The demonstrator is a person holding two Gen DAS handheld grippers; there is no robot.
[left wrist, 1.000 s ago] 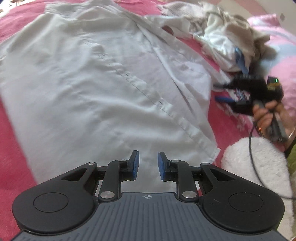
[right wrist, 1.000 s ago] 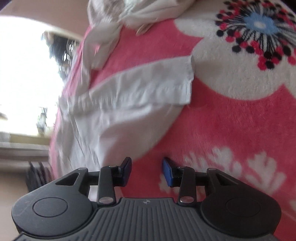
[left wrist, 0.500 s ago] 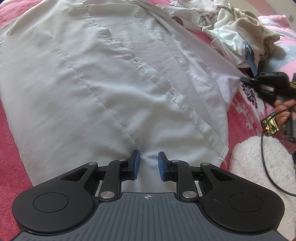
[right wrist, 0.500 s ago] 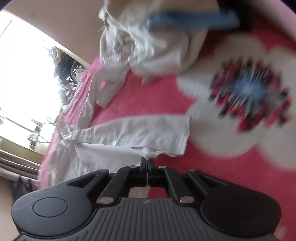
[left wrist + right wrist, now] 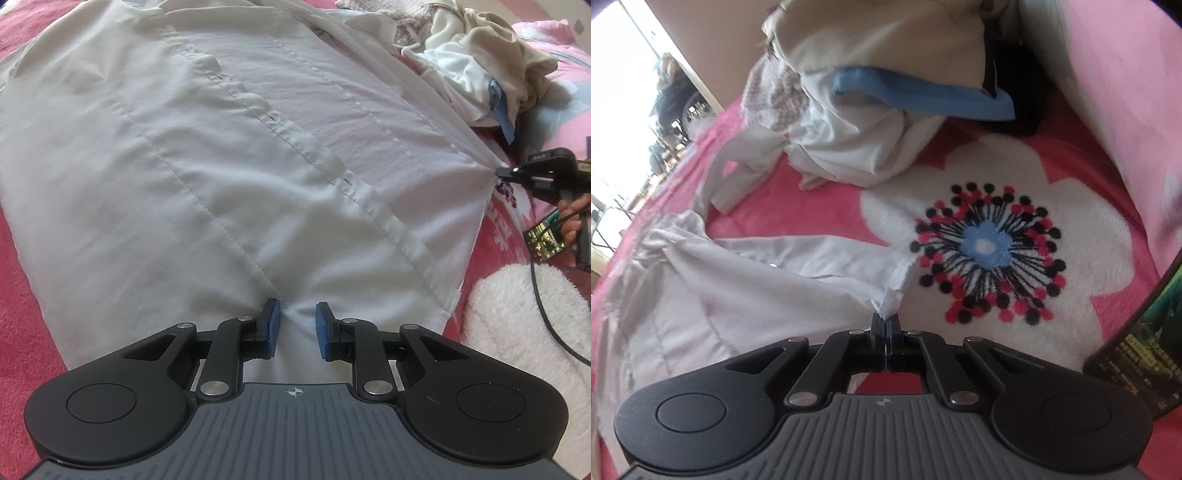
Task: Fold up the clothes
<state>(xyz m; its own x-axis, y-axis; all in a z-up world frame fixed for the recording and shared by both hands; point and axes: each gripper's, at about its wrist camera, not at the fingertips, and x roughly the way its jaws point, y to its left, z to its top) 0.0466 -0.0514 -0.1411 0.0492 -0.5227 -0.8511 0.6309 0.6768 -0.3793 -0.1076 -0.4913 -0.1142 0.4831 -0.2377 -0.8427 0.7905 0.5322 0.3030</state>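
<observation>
Right gripper (image 5: 885,320) pinches shirt (image 5: 229,177) corner (left view: placket (image 5: 295,144)).

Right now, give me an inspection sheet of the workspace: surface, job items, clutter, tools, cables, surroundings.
Surface: pink blanket with a large white flower print.
Job's things: white button shirt spread flat, placket running diagonally; one corner pulled toward the right tool.
Clutter: unfolded clothes pile of white and cream garments with a blue-trimmed piece, beyond the shirt; white fluffy item beside the shirt hem.
Tools: left tool has pads apart, shirt fabric between them, not pinched. Right tool is shut on the shirt's corner.
Cables: black cable trailing from the right hand's rig across the fluffy item.
Surroundings: bright window at the far side; pink pillow.
</observation>
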